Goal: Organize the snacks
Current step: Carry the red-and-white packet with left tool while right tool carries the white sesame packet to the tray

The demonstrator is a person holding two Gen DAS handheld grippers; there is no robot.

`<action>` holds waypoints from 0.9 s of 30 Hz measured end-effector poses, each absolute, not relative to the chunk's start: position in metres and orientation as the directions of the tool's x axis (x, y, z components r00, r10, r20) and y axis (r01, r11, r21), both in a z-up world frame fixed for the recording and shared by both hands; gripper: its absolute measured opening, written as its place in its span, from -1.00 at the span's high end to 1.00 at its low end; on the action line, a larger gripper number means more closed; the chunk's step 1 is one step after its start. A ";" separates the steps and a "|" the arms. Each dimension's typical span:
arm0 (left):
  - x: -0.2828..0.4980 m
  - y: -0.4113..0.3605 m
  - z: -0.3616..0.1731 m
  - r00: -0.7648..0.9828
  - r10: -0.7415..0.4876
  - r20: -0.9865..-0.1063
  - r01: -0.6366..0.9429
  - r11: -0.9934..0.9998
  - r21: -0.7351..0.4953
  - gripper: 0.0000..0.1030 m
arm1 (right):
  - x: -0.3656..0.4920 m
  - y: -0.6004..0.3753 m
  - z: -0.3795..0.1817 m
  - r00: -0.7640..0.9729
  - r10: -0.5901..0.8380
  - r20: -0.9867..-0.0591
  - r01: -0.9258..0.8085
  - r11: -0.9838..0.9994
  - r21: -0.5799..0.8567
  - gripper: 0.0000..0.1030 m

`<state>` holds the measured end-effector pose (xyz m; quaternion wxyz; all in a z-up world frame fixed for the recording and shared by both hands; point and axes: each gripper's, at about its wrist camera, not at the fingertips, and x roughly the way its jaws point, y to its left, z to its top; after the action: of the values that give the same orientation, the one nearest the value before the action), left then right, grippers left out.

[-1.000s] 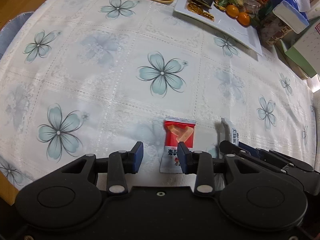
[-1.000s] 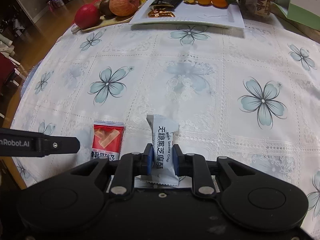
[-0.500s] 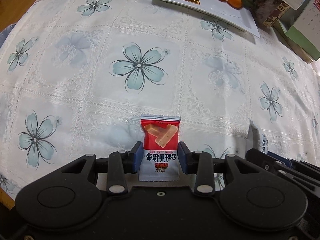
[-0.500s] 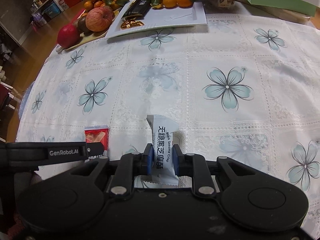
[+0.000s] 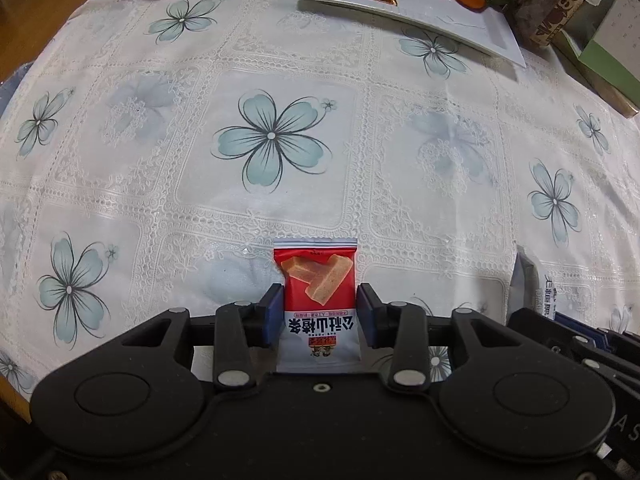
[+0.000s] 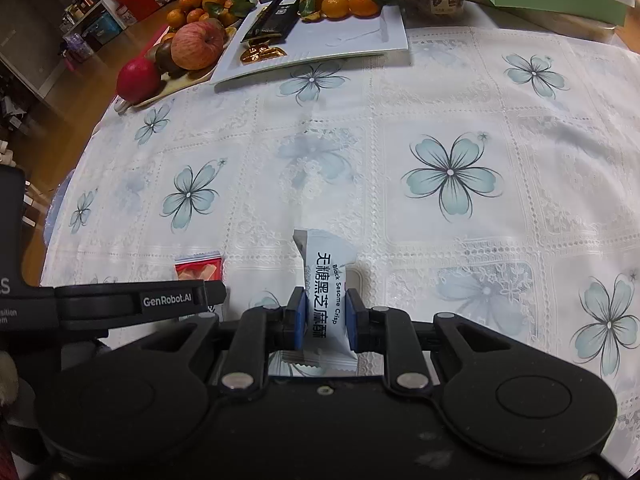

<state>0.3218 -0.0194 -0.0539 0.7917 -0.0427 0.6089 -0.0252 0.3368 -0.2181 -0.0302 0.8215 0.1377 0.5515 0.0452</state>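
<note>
Red-and-white foil snack packet (image 5: pixel 319 304) lies on flowered tablecloth (image 5: pixel 272 80) between our L gripper (image 5: pixel 319 312), jaws just widening, not pinching. R gripper (image 6: pixel 325 316) at 3 o'clock clamps white sesame-crisp sachet (image 6: pixel 326 280).

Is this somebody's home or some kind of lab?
Most likely a home dining room. A flowered lace tablecloth covers the table, a fruit tray holds apples, and a white plate carries tangerines and sweets.
</note>
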 end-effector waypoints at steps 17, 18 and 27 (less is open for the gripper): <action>0.303 -0.015 -0.027 0.315 -0.147 -0.938 0.019 0.989 -0.148 0.18 | 0.327 -0.229 -0.023 0.424 0.217 -0.879 0.113 0.951 0.289 0.58; 0.298 -0.014 -0.022 0.326 -0.154 -0.933 0.028 0.988 -0.154 0.18 | 0.326 -0.231 -0.021 0.432 0.219 -0.875 0.119 0.948 0.296 0.58; 0.227 0.000 0.016 0.383 -0.199 -0.902 0.059 0.980 -0.191 0.18 | 0.269 -0.238 0.011 0.537 0.212 -0.816 0.147 0.929 0.338 0.58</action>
<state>0.2275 0.0001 0.0160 0.8293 -0.0636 0.5497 -0.0778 0.2690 -0.2379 0.0115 0.8565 0.1869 0.4808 0.0191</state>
